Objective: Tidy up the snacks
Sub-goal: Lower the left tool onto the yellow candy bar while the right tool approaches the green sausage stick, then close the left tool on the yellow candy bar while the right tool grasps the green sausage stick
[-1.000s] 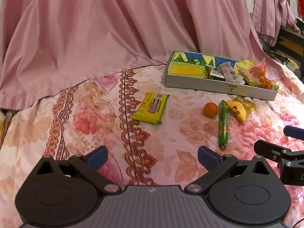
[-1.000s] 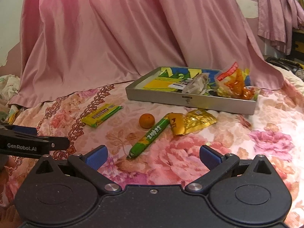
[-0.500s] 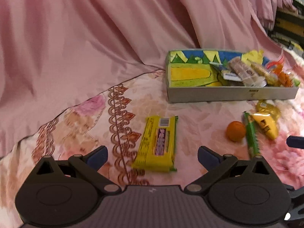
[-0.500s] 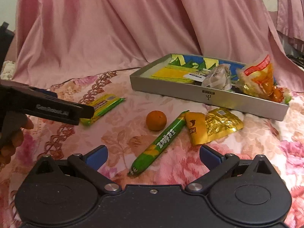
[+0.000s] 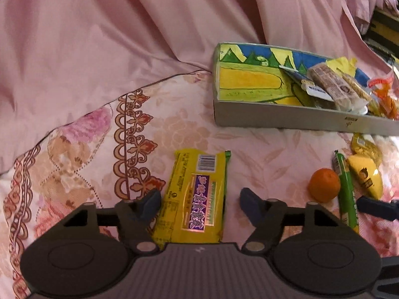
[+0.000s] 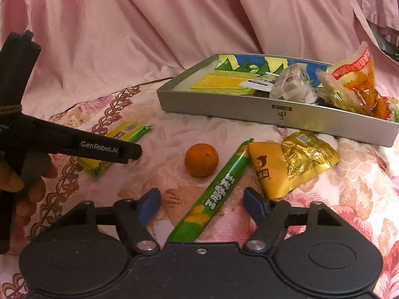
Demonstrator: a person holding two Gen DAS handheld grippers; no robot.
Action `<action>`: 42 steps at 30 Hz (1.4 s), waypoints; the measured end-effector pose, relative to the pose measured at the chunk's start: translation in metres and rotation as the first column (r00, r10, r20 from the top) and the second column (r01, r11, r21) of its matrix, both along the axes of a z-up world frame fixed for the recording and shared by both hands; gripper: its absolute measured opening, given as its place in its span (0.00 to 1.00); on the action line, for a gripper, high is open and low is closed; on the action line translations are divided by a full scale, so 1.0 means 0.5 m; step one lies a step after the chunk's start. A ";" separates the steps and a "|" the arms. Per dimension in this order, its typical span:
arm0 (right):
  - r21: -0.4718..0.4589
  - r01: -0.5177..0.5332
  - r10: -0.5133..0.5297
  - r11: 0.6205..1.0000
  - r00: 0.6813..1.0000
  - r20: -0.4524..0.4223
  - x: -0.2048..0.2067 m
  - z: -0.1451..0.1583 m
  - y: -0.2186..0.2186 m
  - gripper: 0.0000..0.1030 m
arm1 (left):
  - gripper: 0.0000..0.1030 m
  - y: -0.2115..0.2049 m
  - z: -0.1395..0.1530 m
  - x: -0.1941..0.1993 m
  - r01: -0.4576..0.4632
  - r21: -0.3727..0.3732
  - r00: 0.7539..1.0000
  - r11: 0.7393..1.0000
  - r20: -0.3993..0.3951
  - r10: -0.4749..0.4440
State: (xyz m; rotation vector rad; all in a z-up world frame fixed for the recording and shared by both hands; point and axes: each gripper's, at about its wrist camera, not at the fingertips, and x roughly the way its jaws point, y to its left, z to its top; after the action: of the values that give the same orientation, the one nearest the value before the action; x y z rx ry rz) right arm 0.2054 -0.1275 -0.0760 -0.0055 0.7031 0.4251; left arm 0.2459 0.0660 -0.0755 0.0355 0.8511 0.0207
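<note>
Snacks [image 6: 349, 84] – piled at grey tray's [image 6: 249, 107] right end | fingers closing, both straddling wrappers, ungripped

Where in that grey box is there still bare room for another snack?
The tray is bare at its left end, over the yellow drawing. Its right end is crowded with piled wrappers. The floral cloth between yellow packet and orange is also free.
</note>
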 end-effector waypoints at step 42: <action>-0.152 -0.058 0.067 0.987 0.996 0.054 -0.130 -0.008 -0.058 0.26 | 0.50 -0.112 0.008 -0.163 0.092 -0.089 0.991 0.992 -0.090 -0.100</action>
State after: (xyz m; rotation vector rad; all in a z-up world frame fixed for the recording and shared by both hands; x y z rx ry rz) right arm 0.1406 -0.1564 -0.0799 -0.1818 0.6766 0.4294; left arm 0.1644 0.0101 -0.0716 -0.0026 0.9430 -0.1086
